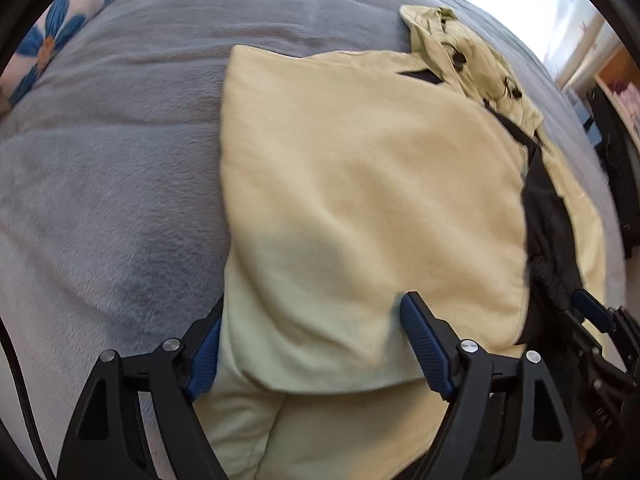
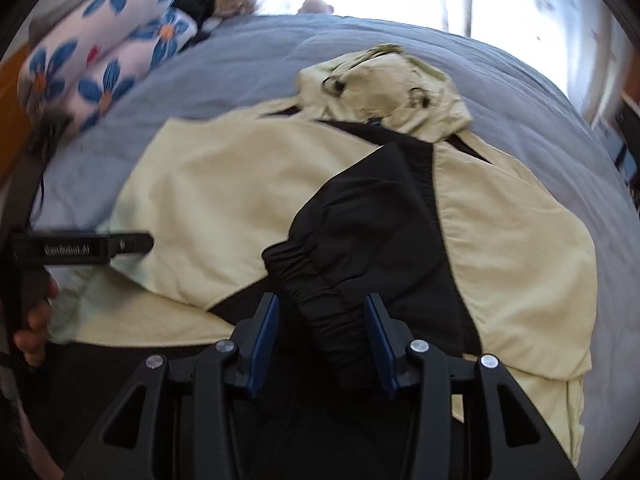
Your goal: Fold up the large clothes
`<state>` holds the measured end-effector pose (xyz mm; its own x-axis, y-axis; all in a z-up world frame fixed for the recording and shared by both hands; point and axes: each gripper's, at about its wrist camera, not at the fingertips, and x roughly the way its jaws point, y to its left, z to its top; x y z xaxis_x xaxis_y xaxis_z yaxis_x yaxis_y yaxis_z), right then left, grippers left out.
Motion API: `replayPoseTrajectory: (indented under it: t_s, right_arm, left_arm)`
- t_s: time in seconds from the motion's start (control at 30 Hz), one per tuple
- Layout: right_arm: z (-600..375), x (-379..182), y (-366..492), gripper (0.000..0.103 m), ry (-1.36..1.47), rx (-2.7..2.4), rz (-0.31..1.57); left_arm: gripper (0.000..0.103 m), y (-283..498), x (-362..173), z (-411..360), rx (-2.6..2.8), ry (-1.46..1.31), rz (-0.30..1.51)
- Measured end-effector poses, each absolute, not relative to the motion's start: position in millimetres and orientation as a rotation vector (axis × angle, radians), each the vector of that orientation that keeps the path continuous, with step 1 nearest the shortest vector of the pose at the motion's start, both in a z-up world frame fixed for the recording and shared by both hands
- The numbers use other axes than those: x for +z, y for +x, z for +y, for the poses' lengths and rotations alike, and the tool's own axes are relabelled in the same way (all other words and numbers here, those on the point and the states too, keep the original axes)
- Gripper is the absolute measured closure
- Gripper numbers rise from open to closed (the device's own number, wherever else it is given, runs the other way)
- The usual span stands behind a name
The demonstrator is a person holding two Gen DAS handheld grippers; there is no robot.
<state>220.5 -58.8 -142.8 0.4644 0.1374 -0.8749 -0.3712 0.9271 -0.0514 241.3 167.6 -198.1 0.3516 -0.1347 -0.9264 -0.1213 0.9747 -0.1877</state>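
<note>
Left wrist view, jacket [image 1: 360, 184] hem cut off, blurred

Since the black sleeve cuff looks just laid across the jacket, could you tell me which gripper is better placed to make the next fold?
Probably the left gripper: its open jaws straddle the jacket's cream near edge. The right gripper is open around the cuff.
</note>
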Motion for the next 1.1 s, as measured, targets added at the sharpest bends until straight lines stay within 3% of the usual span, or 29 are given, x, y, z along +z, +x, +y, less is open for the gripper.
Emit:
replayPoseTrajectory:
  t_s: [0.07, 0.13, 0.23, 0.3, 0.4, 0.6, 0.77, 0.87, 0.9, 0.93, 1.0, 1.1]
  right_arm:
    - [-51, -153, 217, 0.058, -0.337, 0.286, 1.019]
    - [-47, -163, 218, 0.058, -0.404, 0.249, 1.007]
    - [-50, -167, 221, 0.06, -0.378, 0.269, 1.007]
    - [-53, -164, 225, 0.074, -0.329, 0.292, 1.016]
    - [-60, -152, 235, 0.08, -0.236, 0.321, 1.013]
    - [-125, -100, 257, 0.088, 0.108, 0.276, 0.883]
    - [-223, -119, 274, 0.088, 0.343, -0.031, 0.945]
    - [-264, -149, 274, 0.088, 0.44, -0.108, 1.06]
    - [-268, -152, 272, 0.086, 0.447, -0.102, 1.069]
    - [-270, -154, 270, 0.083, 0.449, -0.088, 1.072]
    - [-267, -152, 268, 0.057, 0.441, -0.04, 1.064]
    - [-257, -147, 277, 0.048, 0.437, 0.03, 1.036]
  left_arm:
    - [0.029, 242, -200, 166, 0.001, -0.221, 1.196]
    - [0.06, 241, -198, 171, 0.003, -0.235, 1.172]
    - [0.084, 239, -195, 186, -0.001, -0.277, 1.158]
    - [0.091, 237, -193, 195, -0.009, -0.283, 1.144]
    - [0.096, 232, -186, 204, 0.025, -0.229, 1.108]
    - [0.096, 235, -184, 213, 0.03, -0.232, 1.096]
    - [0.09, 236, -188, 204, 0.04, -0.189, 1.102]
    - [0.058, 236, -186, 207, 0.055, -0.192, 1.11]
    - [0.042, 238, -185, 209, 0.054, -0.198, 1.11]
    - [0.036, 238, -183, 212, 0.052, -0.204, 1.101]
    - [0.035, 241, -178, 216, 0.046, -0.214, 1.085]
    - [0.034, 258, -178, 223, 0.041, -0.232, 1.1]
